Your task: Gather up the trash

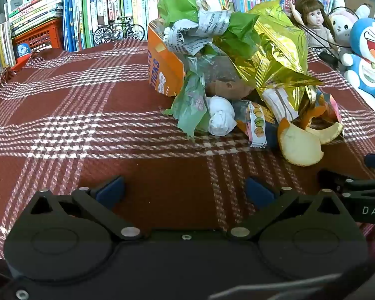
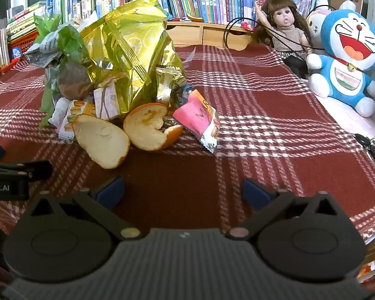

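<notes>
A heap of trash lies on the red plaid cloth [image 1: 87, 115]: an orange carton [image 1: 163, 67], green wrappers [image 1: 190, 107], a gold foil bag [image 1: 275, 50] [image 2: 135, 57], a white paper ball [image 1: 221, 118], snack packets [image 2: 200, 120] and orange peels [image 1: 300, 145] [image 2: 102, 140] at the front. My left gripper [image 1: 185, 191] stands open over bare cloth, short of the heap. My right gripper [image 2: 183, 191] is open too, just in front of the peels. Nothing sits between either pair of fingers.
Books [image 1: 117, 5] fill the shelf behind, with a toy bicycle [image 1: 118, 31] and a red crate [image 1: 37, 37] at the left. A doll [image 2: 286, 27] and a blue plush toy [image 2: 345, 57] sit at the right. Keys [image 2: 370, 145] lie near the right edge.
</notes>
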{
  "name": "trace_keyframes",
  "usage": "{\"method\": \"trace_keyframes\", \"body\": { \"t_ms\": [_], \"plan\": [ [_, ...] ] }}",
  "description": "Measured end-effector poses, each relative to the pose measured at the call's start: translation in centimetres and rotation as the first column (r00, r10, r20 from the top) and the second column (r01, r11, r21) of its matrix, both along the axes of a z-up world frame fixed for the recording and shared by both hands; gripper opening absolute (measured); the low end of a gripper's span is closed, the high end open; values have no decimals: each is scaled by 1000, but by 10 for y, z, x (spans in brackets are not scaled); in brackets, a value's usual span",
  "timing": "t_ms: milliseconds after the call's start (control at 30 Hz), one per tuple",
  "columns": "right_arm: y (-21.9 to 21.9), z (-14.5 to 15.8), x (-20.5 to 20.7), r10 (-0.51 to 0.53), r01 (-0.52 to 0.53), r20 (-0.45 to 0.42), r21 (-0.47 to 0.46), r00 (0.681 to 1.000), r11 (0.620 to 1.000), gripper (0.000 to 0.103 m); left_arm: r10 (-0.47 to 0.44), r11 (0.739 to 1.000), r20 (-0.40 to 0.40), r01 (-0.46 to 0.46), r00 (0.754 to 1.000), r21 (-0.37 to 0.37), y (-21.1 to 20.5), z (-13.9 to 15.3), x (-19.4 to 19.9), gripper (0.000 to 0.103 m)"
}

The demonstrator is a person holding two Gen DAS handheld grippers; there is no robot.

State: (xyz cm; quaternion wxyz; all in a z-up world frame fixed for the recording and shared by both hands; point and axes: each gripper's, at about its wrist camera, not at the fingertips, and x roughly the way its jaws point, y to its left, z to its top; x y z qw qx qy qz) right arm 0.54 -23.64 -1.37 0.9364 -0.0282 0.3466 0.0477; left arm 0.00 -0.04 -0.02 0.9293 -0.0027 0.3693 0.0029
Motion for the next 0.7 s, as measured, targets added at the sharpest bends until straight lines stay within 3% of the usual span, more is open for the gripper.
{"method": "trace_keyframes", "body": {
  "t_ms": [700],
  "plan": [
    [0,0,-1,0,0,5,0,1000,1000,103,0,1000,-3,0,1000,-4,0,0,0,103]
  ]
}}
